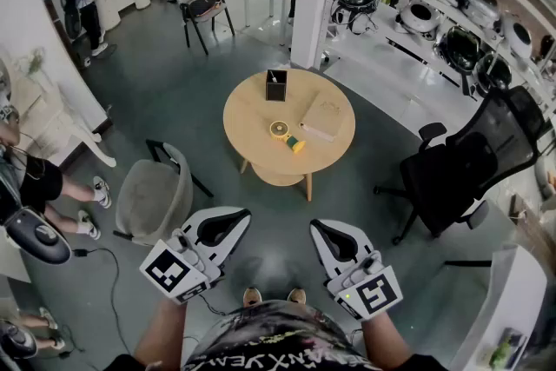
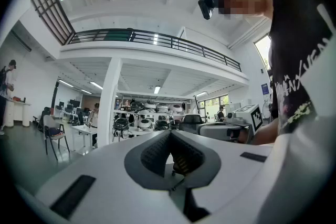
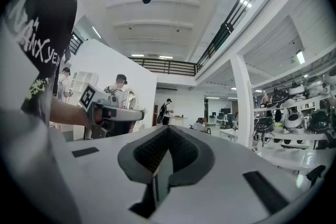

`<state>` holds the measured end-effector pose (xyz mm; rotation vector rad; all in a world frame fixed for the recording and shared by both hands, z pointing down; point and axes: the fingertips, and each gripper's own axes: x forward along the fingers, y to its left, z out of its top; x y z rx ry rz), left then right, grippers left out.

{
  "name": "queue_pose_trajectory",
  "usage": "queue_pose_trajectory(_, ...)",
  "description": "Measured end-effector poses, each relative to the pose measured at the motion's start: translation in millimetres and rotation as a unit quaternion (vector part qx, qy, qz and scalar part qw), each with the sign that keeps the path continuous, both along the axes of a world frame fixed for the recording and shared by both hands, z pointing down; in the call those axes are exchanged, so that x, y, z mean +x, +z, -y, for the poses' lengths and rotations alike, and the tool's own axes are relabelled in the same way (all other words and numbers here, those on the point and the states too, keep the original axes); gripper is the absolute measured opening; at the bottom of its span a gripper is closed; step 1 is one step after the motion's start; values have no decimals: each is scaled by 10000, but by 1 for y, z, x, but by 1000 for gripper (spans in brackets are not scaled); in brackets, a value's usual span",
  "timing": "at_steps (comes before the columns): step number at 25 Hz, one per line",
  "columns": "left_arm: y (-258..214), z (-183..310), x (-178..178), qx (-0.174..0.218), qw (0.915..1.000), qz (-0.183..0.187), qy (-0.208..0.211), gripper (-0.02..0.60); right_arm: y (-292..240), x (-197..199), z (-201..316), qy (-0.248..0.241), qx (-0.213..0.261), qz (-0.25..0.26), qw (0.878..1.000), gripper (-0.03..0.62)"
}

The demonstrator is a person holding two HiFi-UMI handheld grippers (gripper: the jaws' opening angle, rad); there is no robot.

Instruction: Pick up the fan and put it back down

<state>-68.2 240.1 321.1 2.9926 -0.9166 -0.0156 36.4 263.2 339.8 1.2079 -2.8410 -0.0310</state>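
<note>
Head view: my left gripper (image 1: 234,220) and right gripper (image 1: 320,228) sit side by side, apart, low in frame. Both are well short of the round pale wooden tabletop (image 1: 252,113). The small round yellow plastic fan (image 1: 280,131) lies near the middle of that tabletop, untouched. It is just beside a flat tan cardboard box (image 1: 322,117) and near a black open-topped square holder (image 1: 276,85).

Left gripper view: my left gripper (image 2: 170,134) has its jaws clenched together with nothing between them.

Right gripper view: my right gripper (image 3: 168,131) has its jaws clenched too, empty.
</note>
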Motion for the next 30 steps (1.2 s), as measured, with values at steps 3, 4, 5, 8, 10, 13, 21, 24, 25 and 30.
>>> queue_pose_trajectory(3, 1, 0, 1, 2, 10000, -13, 15, 12, -1, 1, 1, 37, 92, 12, 9999, -2)
queue_pose_trajectory(4, 1, 0, 1, 3, 10000, -15, 23, 12, -2, 1, 2, 49, 108, 10, 9999, -2)
queue_pose_trajectory(5, 1, 1, 2, 1, 10000, -13, 34, 12, 0, 1, 2, 46, 80, -13, 10000, -2)
queue_pose_trajectory(8, 3, 3, 3, -11, 10000, -3, 69, 12, 2, 1, 4, 41, 31, -36, 10000, -1)
queue_pose_trajectory(10, 5, 4, 4, -18, 10000, 4, 83, 12, 5, 0, 6, 24, -46, -2, 10000, 0)
queue_pose_trajectory(13, 4, 5, 4, -25, 10000, 12, 82, 12, 9, 1, 7, 14, -191, 61, 9998, 2)
queue_pose_trajectory(21, 8, 7, 5, -108, 9999, 37, 49, 12, 7, 3, 11, 33, -199, 196, 9996, 2)
queue_pose_trajectory(24, 10, 7, 4, -113, 9999, 34, 33, 12, 8, 5, 13, 66, -231, 237, 9994, 3)
queue_pose_trajectory(25, 10, 7, 3, -112, 9999, 28, 27, 12, 10, 5, 14, 76, -244, 229, 9994, 3)
queue_pose_trajectory(30, 12, 10, 1, -126, 9999, 12, -7, 12, 15, 5, 18, 128, -340, 146, 9992, 5)
